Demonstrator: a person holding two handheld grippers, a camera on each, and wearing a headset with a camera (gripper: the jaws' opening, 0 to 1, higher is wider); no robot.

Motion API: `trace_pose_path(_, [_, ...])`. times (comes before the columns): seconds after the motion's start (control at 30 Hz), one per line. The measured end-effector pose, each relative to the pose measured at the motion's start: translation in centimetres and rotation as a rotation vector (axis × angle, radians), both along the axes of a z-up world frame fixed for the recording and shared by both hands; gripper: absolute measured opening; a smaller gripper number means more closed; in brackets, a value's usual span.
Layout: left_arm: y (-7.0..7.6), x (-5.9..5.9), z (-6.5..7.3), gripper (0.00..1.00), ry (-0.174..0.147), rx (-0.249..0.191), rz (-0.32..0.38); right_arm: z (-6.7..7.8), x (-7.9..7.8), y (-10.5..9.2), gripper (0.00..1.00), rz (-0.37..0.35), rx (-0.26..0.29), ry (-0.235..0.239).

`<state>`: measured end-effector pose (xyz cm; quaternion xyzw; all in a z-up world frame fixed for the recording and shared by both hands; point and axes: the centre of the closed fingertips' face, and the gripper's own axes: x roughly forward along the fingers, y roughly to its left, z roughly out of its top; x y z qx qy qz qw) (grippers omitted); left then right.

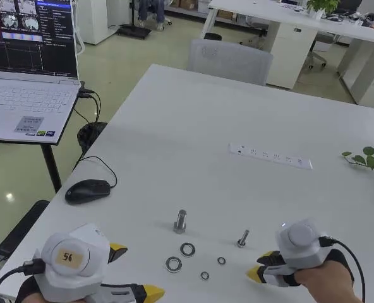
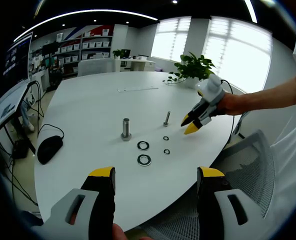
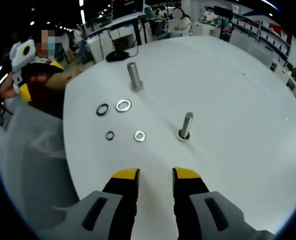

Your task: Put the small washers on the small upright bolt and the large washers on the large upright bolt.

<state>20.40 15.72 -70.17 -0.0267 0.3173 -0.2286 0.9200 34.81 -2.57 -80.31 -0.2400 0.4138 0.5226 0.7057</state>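
Observation:
Near the front of the white table (image 1: pixel 193 126), the large upright bolt (image 1: pixel 180 221) (image 2: pixel 126 128) (image 3: pixel 134 76) and the small upright bolt (image 1: pixel 242 238) (image 2: pixel 166 118) (image 3: pixel 185 125) stand bare. Two large washers (image 1: pixel 187 249) (image 1: pixel 173 264) (image 2: pixel 143 152) (image 3: pixel 123 105) and two small washers (image 1: pixel 221 260) (image 1: pixel 205 275) (image 2: pixel 166 144) (image 3: pixel 140 136) lie flat in front of them. My left gripper (image 1: pixel 135 271) (image 2: pixel 156 175) hovers wide open at the front left edge. To the right of the small bolt, my right gripper (image 1: pixel 261 266) (image 3: pixel 156 175) is open by a narrow gap, with nothing between its fingers.
A black mouse (image 1: pixel 88 190) with its cable lies at the table's left edge. A white power strip (image 1: pixel 270 156) sits farther back, and plant leaves (image 1: pixel 366 158) reach in at the right. A laptop (image 1: pixel 26 95) stands on a side stand to the left; a grey chair (image 1: pixel 228 60) is behind the table.

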Motion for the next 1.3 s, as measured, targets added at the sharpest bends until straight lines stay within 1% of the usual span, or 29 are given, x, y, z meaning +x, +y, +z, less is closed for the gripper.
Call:
trace_pose_path(0.3, [0.0,0.1,-0.1,0.66,0.000,-0.003,0.004,-0.3,-0.7,2.5,0.28,0.027,0.021,0.021])
trace_pose_path(0.57, [-0.3,-0.1,-0.3,0.66,0.004,-0.007,0.000,-0.5,-1.5,5.2,0.28,0.082,0.029,0.027])
trace_pose_path(0.67, [-0.3,-0.2,-0.4,0.66,0.007,-0.007,0.000,-0.9,-1.8,5.8,0.28,0.104,0.020,0.029])
trace_pose_path(0.77, [-0.1,-0.2,-0.4,0.66,0.007,-0.008,0.004,-1.3,-1.9,6.1,0.27,0.127,0.000,0.021])
trace_pose_path(0.93, [0.3,-0.2,-0.3,0.66,0.006,-0.008,0.013,-1.9,-1.4,6.2,0.26,0.159,-0.041,-0.002])
trace_pose_path(0.97, [0.4,-0.2,-0.3,0.66,0.006,-0.008,0.013,-1.8,-1.3,6.4,0.25,0.170,-0.033,-0.014])
trace_pose_path(1.0, [0.4,-0.2,-0.3,0.66,0.006,-0.008,0.014,-1.8,-1.2,6.4,0.24,0.164,-0.041,-0.008])
trace_pose_path(1.07, [0.5,-0.2,-0.3,0.66,0.005,-0.008,0.015,-1.8,-0.8,6.4,0.24,0.171,-0.048,-0.017])
trace_pose_path(1.13, [0.5,-0.2,-0.3,0.66,0.006,-0.009,0.016,-1.8,-0.7,6.5,0.24,0.193,-0.063,-0.030])
trace_pose_path(1.23, [0.4,-0.1,-0.3,0.66,0.006,-0.011,0.013,-1.9,-0.5,6.4,0.24,0.238,-0.100,-0.061])
trace_pose_path(1.3, [0.3,-0.1,-0.3,0.66,0.006,-0.009,0.010,-1.9,-0.5,6.5,0.24,0.248,-0.109,-0.065])
